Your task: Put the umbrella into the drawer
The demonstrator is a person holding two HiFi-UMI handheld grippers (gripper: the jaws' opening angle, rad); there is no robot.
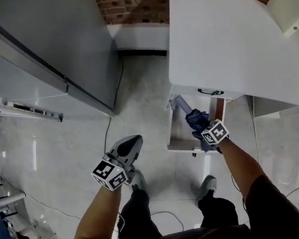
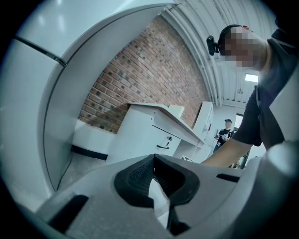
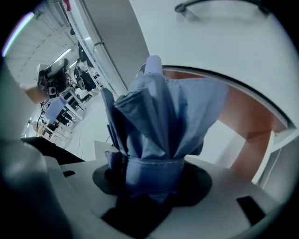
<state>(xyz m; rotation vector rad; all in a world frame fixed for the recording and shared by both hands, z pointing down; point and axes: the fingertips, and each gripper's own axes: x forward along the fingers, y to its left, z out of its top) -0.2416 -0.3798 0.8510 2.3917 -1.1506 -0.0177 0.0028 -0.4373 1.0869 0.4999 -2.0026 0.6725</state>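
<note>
A folded blue umbrella [image 1: 192,118] is clamped in my right gripper [image 1: 201,130], its pale tip pointing up toward the desk front. In the right gripper view the bunched fabric and strap of the umbrella [image 3: 163,121] fill the space between the jaws of the right gripper [image 3: 150,183], above the brown inside of the open drawer [image 3: 254,119]. The drawer [image 1: 180,146] stands pulled out under the white desk [image 1: 226,38], and the umbrella hangs over it. My left gripper [image 1: 135,141] hovers over the floor to the left, its pads meeting with nothing between them [image 2: 154,161].
A tall grey cabinet [image 1: 50,52] fills the left. Behind are a brick wall [image 1: 136,0] and a black drawer handle [image 1: 211,92] on the desk front. A cable [image 1: 112,120] runs across the pale floor. The person's shoes [image 1: 205,185] stand below the drawer.
</note>
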